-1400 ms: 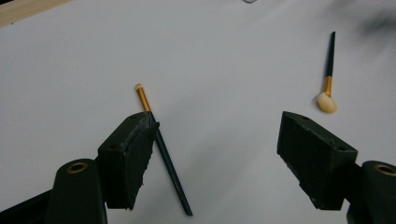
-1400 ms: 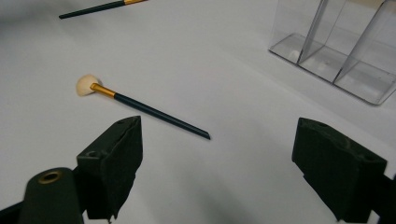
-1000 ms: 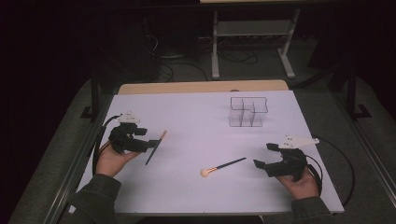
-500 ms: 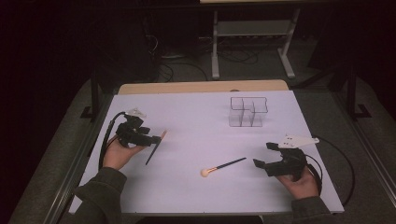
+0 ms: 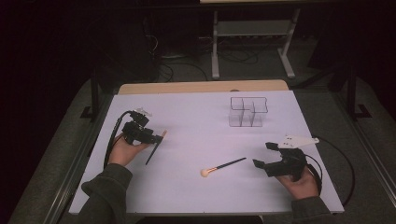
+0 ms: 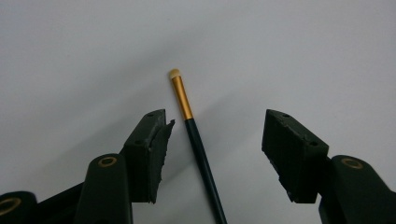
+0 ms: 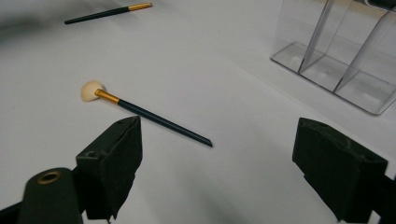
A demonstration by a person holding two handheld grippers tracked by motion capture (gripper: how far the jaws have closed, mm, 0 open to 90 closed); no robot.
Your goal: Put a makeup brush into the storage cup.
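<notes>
A thin dark-handled brush (image 6: 187, 107) with a gold ferrule and a small pale tip lies on the white table, its handle running between the jaws of my open left gripper (image 6: 215, 121). From above, the left gripper (image 5: 156, 137) sits over that thin brush (image 5: 153, 151) at the table's left. A fluffy-headed brush (image 5: 222, 166) lies near the middle front. My right gripper (image 5: 263, 155) stands open to its right, apart from it. Ahead of the right gripper (image 7: 219, 126), the fluffy brush (image 7: 140, 109) rests left of centre, untouched.
A clear plastic organizer (image 5: 247, 111) with several compartments stands at the back right of the white table top (image 5: 196, 116); it is also at the upper right as the organizer (image 7: 336, 51). The thin brush (image 7: 107, 11) lies far off. Cables trail from both grippers.
My left gripper has moved forward and a little right, bringing its open jaws around the thin brush's handle. Both brushes and the right gripper have stayed put.
</notes>
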